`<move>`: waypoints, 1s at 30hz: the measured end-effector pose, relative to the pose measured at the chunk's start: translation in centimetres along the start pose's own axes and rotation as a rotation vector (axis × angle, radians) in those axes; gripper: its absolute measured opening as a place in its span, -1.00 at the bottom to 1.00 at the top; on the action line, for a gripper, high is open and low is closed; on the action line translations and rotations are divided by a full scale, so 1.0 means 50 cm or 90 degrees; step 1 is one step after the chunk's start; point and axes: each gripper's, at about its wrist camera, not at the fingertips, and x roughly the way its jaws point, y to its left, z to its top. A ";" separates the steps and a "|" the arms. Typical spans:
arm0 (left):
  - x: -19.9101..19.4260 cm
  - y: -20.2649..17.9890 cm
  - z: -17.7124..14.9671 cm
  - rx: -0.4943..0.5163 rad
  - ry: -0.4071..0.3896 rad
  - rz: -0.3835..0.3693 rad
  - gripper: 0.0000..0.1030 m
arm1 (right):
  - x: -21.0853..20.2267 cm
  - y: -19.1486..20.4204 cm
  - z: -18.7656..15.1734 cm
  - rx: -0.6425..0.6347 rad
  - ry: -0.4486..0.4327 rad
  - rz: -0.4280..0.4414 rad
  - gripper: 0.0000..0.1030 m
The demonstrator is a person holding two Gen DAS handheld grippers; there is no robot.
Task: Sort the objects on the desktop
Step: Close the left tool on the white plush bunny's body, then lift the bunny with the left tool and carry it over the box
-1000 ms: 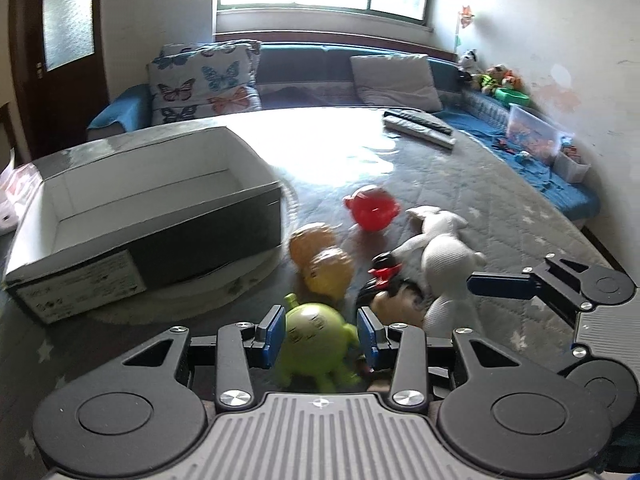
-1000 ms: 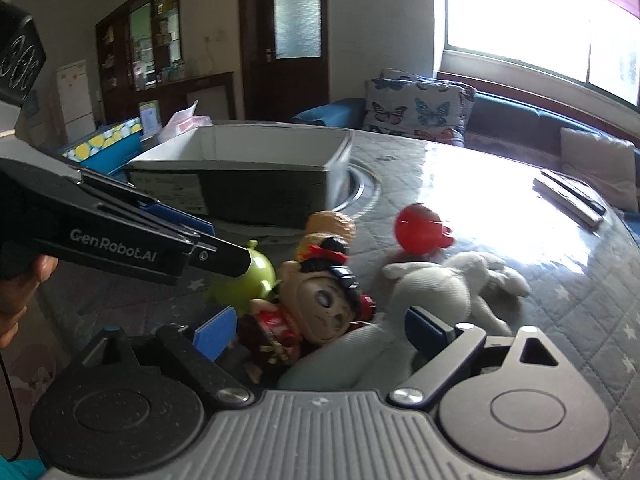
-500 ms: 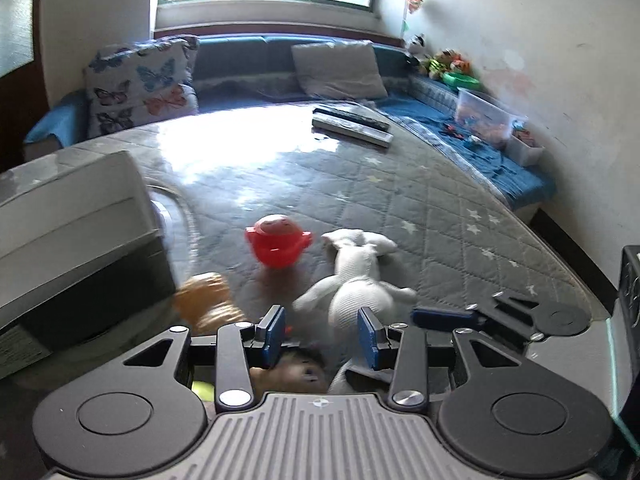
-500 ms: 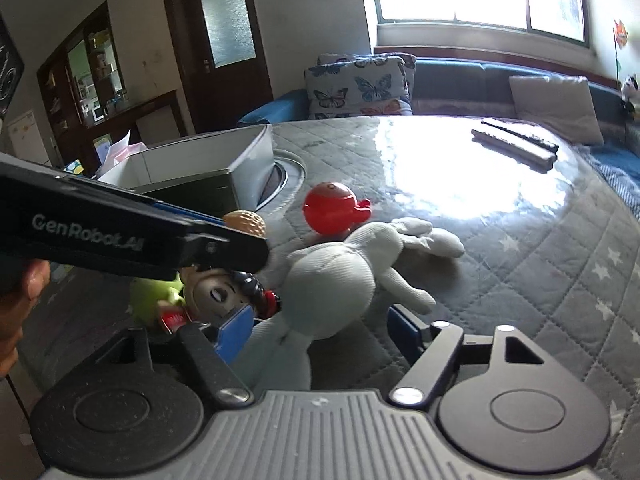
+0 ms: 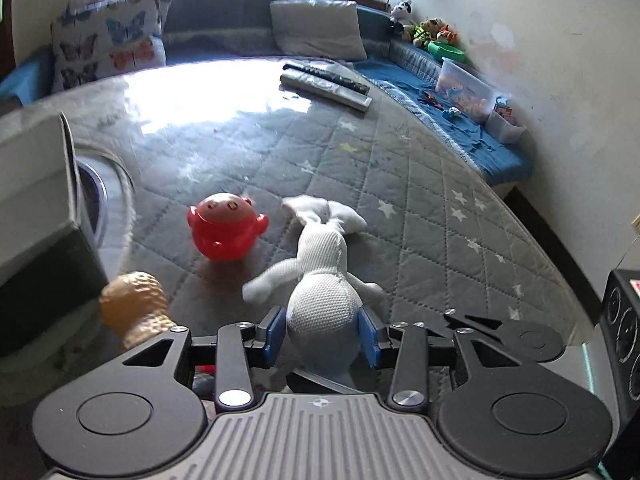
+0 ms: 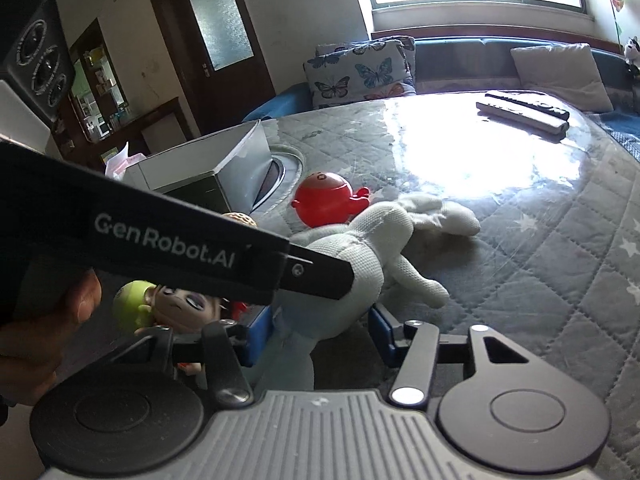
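Observation:
A white plush rabbit lies on the grey quilted table. My left gripper is open with its blue pads on either side of the rabbit's body. My right gripper is open too, straddling the rabbit's lower body. A red round toy sits just left of the rabbit; it also shows in the right wrist view. An orange knobbly toy stands near the box. A green toy and a doll's head lie behind the left gripper's arm.
An open white and black box stands at the left on a round mat. Two remote controls lie at the far side of the table. A sofa with cushions runs behind; a wall is on the right.
My left gripper has swung right, away from the green toy, and now brackets the rabbit. My right gripper has moved forward, its pads closer around the rabbit.

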 end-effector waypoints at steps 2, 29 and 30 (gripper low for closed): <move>0.002 0.004 0.002 -0.005 -0.001 -0.010 -0.25 | 0.003 -0.004 0.001 0.002 0.000 -0.002 -0.05; -0.265 0.246 0.063 -0.162 -0.252 0.112 -0.34 | 0.106 0.278 0.237 -0.254 -0.083 0.107 -0.09; -0.269 0.264 0.067 -0.169 -0.253 0.120 -0.34 | 0.120 0.291 0.247 -0.258 -0.080 0.112 -0.07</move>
